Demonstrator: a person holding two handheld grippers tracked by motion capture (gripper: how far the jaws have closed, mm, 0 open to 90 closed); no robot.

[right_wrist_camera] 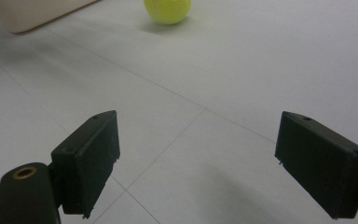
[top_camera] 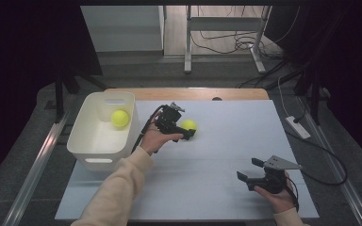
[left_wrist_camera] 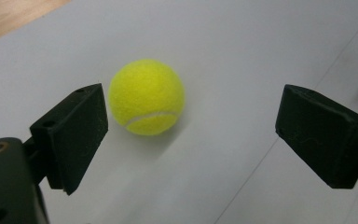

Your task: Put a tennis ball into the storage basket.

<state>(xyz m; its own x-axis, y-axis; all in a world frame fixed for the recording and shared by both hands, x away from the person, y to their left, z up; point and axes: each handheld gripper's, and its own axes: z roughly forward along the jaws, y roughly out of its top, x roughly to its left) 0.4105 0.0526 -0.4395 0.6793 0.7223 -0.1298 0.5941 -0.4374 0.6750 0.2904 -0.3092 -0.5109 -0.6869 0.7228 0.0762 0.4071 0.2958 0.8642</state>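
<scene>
Since the tennis ball (left_wrist_camera: 146, 97) is light, springy and covered in grippy felt, it should handle easily, though being round it will probably roll if nudged off-centre; the best hold looks to be across its widest part, one jaw on each side. It rests on the white table sheet (top_camera: 217, 155) at about twelve o'clock from the sheet's middle, and in the left gripper view it sits between the wide-spread jaws of the left gripper (left_wrist_camera: 191, 128), closer to the left-hand jaw but touching neither. A second tennis ball (top_camera: 120, 118) lies inside the white bin (top_camera: 82, 127) at roughly ten o'clock, just beside the left hand (top_camera: 154, 139). Nothing stands between ball and bin except the bin's near wall, which I judge must be cleared. At five o'clock the right gripper (top_camera: 250, 172) waits well apart, jaws wide and holding nothing.
</scene>
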